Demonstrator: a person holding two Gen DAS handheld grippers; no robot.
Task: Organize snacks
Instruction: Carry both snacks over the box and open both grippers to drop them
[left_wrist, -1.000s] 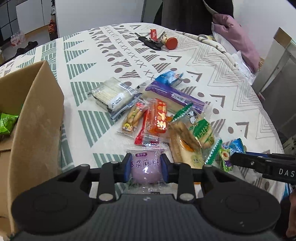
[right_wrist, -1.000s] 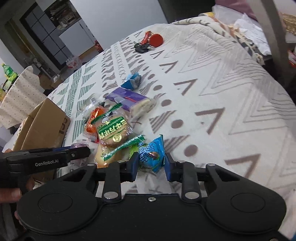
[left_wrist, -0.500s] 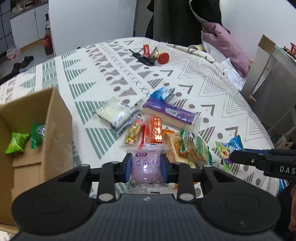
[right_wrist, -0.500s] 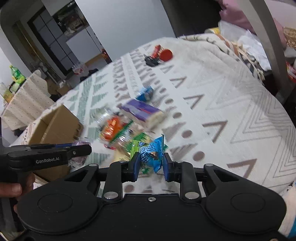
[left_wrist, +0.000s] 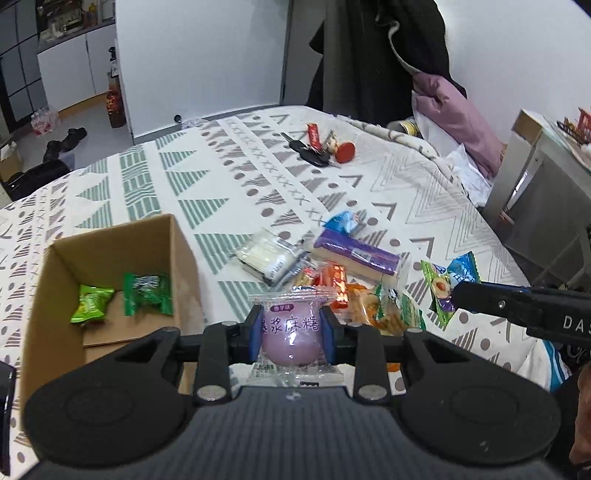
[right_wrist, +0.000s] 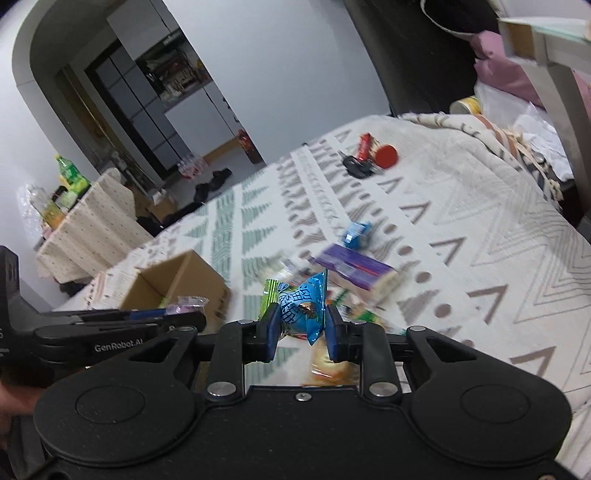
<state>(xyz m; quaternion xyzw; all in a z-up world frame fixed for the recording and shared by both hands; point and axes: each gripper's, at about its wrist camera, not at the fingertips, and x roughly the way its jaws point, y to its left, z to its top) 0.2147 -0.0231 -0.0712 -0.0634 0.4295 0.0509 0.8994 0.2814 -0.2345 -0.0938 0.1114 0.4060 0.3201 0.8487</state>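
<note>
Both jaws clamped — left gripper (left_wrist: 291, 334) on purple mochi packet (left_wrist: 290, 338), right gripper (right_wrist: 302, 330) on blue candy (right_wrist: 301, 312).

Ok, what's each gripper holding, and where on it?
Left gripper: purple mochi packet, gripped across its round middle. Right gripper: blue candy wrapper, across its middle.

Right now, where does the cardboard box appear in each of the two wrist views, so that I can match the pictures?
Left wrist view: the cardboard box is at the lower left, open, with two green packets inside it.
Right wrist view: the box is left of centre, behind the left gripper; its inside cannot be seen.
Shared landmark: the red round object beside the keys, far across the tablecloth.
</note>
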